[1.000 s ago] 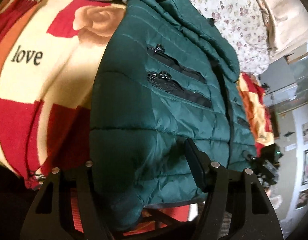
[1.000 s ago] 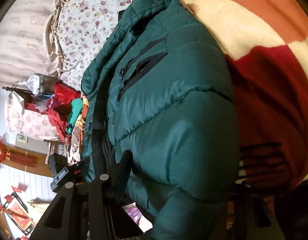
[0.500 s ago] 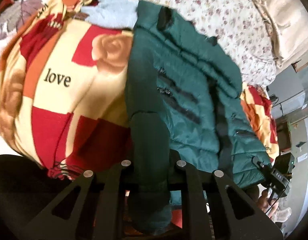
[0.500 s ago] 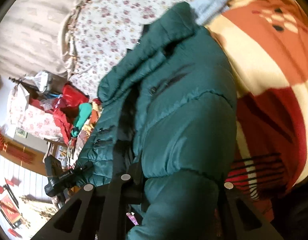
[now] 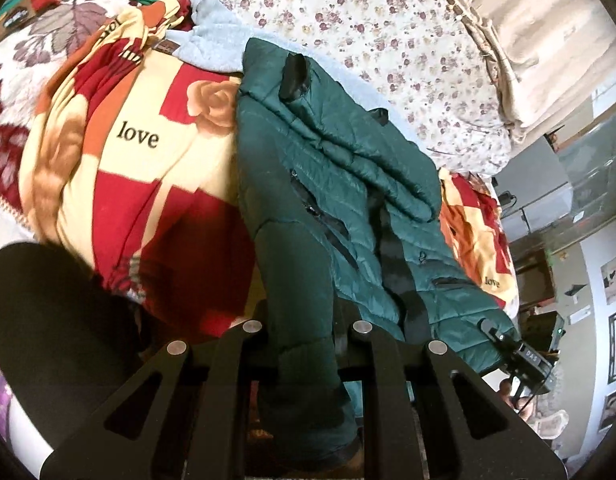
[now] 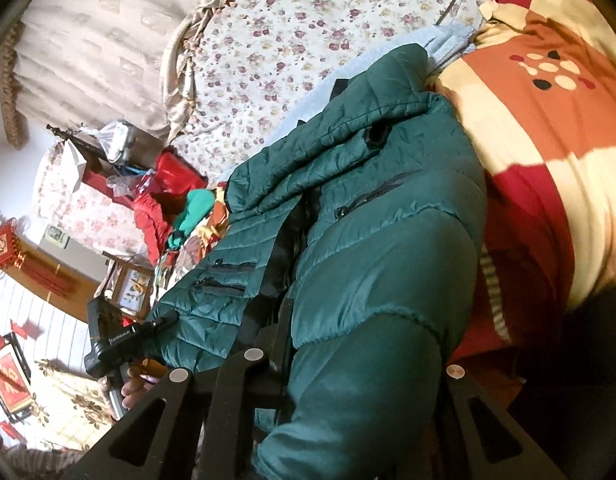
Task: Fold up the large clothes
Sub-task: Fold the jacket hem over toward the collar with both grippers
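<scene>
A dark green puffer jacket (image 5: 347, 184) lies lengthwise on the bed, its black zip pockets facing up. My left gripper (image 5: 304, 332) is shut on a bunched fold of the jacket's near edge, which hangs down between the fingers. My right gripper (image 6: 363, 356) is shut on the other near part of the jacket (image 6: 387, 240). A thick padded fold covers its right finger. Each view also shows the other gripper: the right gripper (image 5: 491, 328) at the jacket's far corner, and the left gripper (image 6: 168, 318) with a hand below it.
A red, cream and orange blanket (image 5: 136, 136) with "love" printed on it lies under and beside the jacket. Behind it are a floral sheet (image 5: 347, 8), a pale blue garment (image 5: 212, 44) and a beige curtain (image 6: 88, 40). Cluttered furniture (image 6: 120, 184) stands past the bed.
Both grippers closed on the jacket's near edge, then rose and drew back. The gripped folds now hang from the jaws, and more of the bed is in view.
</scene>
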Tool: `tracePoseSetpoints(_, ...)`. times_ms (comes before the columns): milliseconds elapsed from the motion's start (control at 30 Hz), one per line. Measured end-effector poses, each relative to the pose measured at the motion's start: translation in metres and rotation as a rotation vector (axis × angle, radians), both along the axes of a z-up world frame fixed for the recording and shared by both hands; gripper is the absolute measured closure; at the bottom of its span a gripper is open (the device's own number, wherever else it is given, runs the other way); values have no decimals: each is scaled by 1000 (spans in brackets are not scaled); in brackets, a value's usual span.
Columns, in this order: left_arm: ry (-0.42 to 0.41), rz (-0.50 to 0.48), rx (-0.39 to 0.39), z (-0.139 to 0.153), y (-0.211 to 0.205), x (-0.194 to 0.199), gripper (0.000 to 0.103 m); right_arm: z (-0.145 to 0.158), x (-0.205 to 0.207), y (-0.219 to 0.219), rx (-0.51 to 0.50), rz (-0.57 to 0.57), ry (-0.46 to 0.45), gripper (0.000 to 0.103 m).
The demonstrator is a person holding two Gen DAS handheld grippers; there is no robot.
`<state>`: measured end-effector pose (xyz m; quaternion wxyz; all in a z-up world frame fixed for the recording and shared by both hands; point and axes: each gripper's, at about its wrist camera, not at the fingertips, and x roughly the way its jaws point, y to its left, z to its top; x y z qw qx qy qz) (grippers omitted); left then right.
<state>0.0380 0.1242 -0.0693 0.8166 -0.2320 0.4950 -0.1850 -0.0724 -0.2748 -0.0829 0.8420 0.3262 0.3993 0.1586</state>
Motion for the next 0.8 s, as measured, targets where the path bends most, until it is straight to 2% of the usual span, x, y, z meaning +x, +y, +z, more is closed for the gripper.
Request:
tracePoseSetpoints(133, 7, 0, 13, -3, 3, -12, 91, 6, 2, 6, -6, 18, -8, 85)
tracePoseSetpoints(300, 32, 17, 39, -8, 4, 6, 91, 22, 33, 9, -37, 30, -19, 86)
tracePoseSetpoints(633, -66, 23, 93, 35, -10, 65, 91, 58, 102, -1, -132, -30, -78, 86)
tracePoseSetpoints(800, -100, 14, 138, 52, -21, 102, 91, 68, 131, -12, -130, -72, -84, 86)
